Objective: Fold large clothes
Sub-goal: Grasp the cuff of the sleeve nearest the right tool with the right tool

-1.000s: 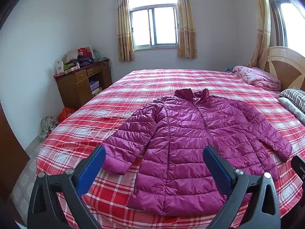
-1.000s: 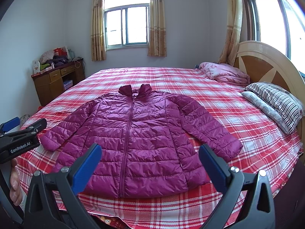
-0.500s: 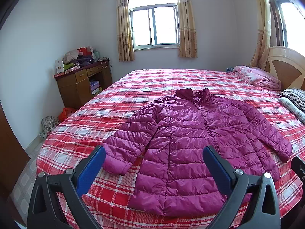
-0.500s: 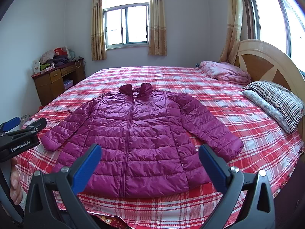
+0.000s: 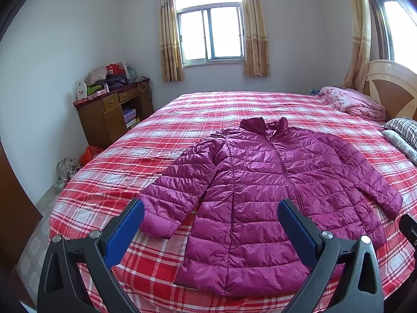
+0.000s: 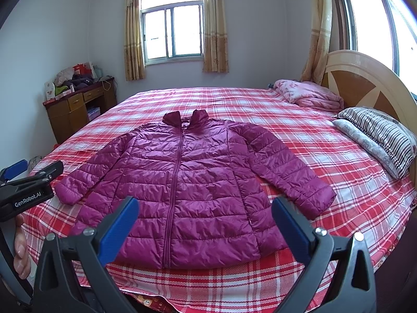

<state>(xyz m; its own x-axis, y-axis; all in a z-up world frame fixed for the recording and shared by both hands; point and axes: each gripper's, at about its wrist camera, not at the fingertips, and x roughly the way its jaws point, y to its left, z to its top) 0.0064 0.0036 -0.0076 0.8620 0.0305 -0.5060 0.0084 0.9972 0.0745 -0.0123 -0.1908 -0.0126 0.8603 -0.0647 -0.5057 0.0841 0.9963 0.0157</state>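
jacket (image 5: 265, 193) flat on bed (image 5: 208, 109) | beyond both spread fingers (image 6: 122, 224), untouched

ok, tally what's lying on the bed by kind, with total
Jacket: 1
Pillows, striped and pale patterned: 2
Pink blanket: 1
Total: 4

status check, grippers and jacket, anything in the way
Left gripper and right gripper jaws open, empty, above bed edge. Magenta puffer jacket flat on plaid bedspread, zipped, sleeves spread, unfolded. Nothing on it.
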